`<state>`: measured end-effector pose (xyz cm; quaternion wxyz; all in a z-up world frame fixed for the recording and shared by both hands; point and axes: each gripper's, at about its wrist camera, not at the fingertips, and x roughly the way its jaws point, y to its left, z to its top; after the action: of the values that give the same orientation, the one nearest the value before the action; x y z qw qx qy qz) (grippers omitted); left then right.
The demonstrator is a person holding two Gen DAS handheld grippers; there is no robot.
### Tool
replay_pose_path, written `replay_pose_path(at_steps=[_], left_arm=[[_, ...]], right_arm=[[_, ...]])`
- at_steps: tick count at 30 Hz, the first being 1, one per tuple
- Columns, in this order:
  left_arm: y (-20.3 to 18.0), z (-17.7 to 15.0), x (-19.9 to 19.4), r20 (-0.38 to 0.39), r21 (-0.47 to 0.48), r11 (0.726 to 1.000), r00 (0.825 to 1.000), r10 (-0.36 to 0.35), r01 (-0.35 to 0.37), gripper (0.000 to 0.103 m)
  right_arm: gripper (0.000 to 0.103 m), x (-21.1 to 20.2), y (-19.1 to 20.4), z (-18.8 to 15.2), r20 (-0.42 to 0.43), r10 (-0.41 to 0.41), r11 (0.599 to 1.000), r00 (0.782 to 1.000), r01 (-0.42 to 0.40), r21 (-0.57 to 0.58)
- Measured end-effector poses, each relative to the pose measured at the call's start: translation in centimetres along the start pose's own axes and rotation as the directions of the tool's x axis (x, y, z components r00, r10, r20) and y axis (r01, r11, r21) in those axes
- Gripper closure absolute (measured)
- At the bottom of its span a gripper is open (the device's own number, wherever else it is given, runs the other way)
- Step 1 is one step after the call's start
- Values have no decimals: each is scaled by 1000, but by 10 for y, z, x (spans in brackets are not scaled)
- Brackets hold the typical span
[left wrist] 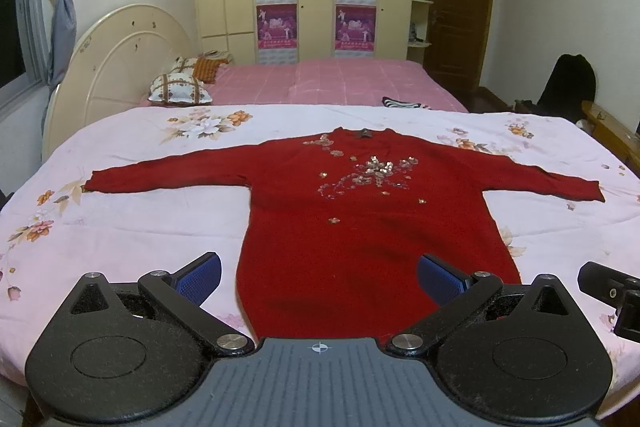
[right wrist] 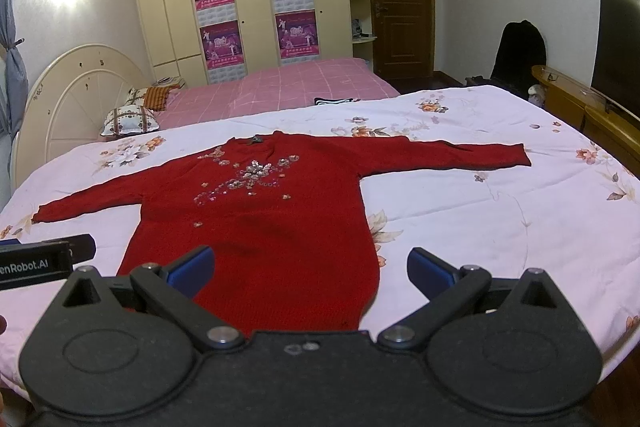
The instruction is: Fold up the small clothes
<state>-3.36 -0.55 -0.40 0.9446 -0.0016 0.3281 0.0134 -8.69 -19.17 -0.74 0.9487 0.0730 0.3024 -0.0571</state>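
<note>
With both grippers, left (left wrist: 319, 277) and right (right wrist: 310, 273), spread wide and empty, pinch the soft, limp red sweater (left wrist: 360, 227) at its sleeve cuffs, clear of the snag-prone sequins (left wrist: 372, 171).

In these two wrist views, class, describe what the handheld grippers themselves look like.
Both match: the left gripper and right gripper have black linkage arms with silver pivot bolts, round black side housings and blue ribbed finger pads. The left's grey ridged base bears a crosshair mark. White lettering ending "enRobot.AI" shows on its side.
</note>
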Motion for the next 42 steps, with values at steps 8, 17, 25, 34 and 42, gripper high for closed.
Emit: replay_pose_path(at_steps=[8,17,25,34,42], left_arm=[[0,1,5,-3,4,1000,1000,4,-4,0],[-10,13,50,-25,41,999,1000,7,-6,0],[-44,41,120,-51,68,997,998,-24,27,0],[-90,76,204,-75,70,996,996,-45,50,0],[-134,95,287,-139,81,995,989,-50,61,0]], right_arm=[[1,3,0,0,10,-4,1000,1000,4,-3],[1,47,-21,8,-40,-53,999,998,53,0],[1,97,-62,35,-26,-141,990,990,140,-8],[2,178,-117,69,-60,-154,985,986,158,72],[27,253,-180,89,-106,-179,968,978,194,158]])
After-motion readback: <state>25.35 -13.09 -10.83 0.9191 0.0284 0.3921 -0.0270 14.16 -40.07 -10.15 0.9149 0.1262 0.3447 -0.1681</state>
